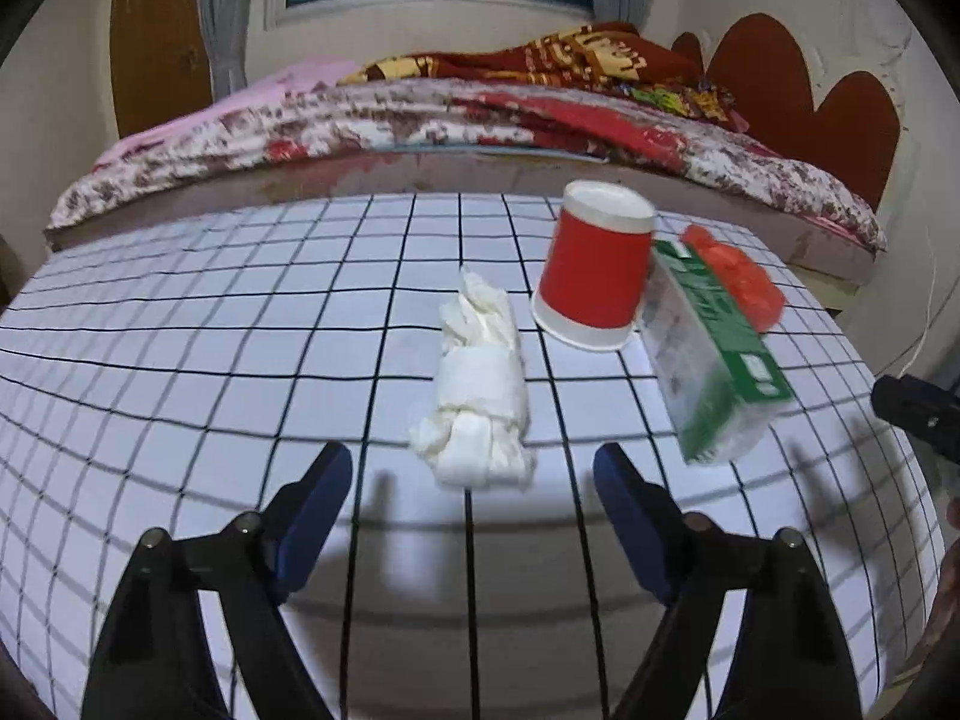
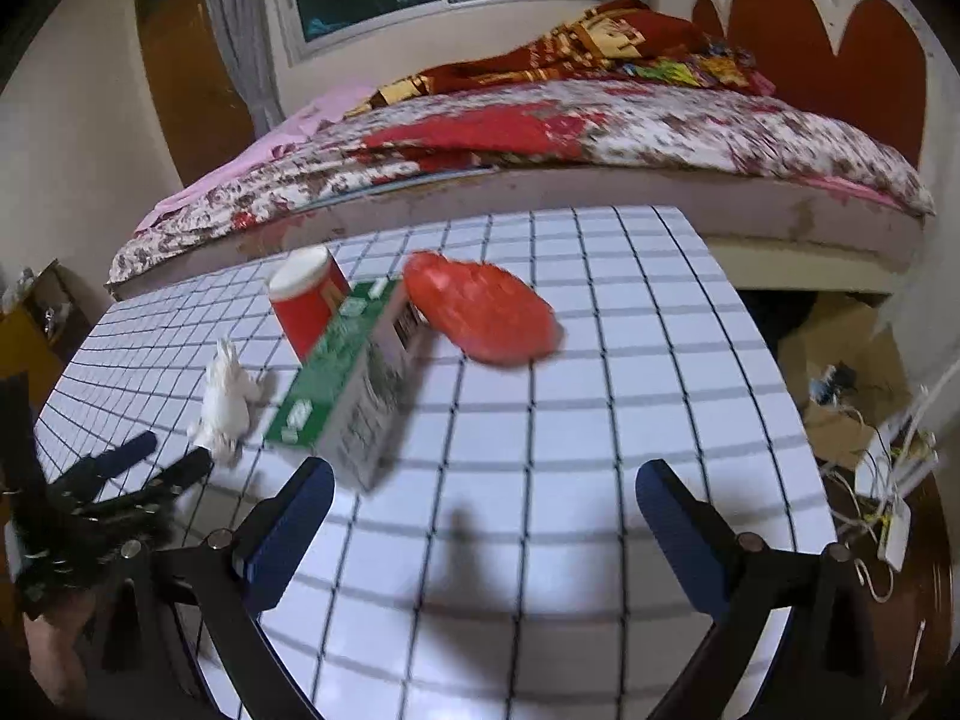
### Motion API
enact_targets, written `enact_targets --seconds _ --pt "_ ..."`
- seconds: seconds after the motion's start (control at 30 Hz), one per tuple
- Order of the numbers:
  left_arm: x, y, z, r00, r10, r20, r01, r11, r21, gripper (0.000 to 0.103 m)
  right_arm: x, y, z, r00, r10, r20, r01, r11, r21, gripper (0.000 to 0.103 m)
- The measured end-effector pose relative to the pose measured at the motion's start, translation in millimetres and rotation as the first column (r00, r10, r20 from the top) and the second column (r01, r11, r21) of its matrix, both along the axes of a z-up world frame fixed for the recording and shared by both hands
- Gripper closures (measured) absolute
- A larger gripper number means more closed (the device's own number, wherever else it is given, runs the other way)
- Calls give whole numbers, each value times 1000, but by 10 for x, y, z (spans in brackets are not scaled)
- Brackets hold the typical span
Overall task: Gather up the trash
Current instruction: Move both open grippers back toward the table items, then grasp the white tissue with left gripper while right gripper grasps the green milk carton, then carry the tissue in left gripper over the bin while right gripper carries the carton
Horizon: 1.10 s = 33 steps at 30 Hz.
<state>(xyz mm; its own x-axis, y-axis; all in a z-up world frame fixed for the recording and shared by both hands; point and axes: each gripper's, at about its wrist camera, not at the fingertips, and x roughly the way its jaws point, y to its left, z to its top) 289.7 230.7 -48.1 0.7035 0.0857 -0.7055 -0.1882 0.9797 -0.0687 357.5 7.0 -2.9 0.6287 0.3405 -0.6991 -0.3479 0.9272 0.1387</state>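
The left gripper (image 1: 474, 468) has its jaws spread wide with nothing between them, the blue pads (image 1: 315, 516) angled outward and hovering low over the bench. The right gripper (image 2: 483, 489) hangs likewise, jaws wide and empty (its tip also shows at the left camera's right edge).

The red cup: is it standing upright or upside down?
Upside down: the red cup stands on its wide mouth on the table, its narrower white base on top.
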Motion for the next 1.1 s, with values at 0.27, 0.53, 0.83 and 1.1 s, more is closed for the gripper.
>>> enact_targets --seconds 0.27,0.53,0.83,1.1 --pt "233 95 -68 999 -30 -35 28 998 -63 72 245 411 -97 999 41 6 -42 999 35 1" --pt "-71 168 15 1000 -18 3 18 1000 5 73 279 873 -224 993 114 -7 -114 993 24 18" --pt "-291 94 69 999 -34 1 34 999 41 73 218 945 -368 992 118 -48 -121 991 -56 62" --pt "-563 -128 199 998 -55 27 53 998 46 73 -210 628 -58 988 154 25 -151 985 -79 62"
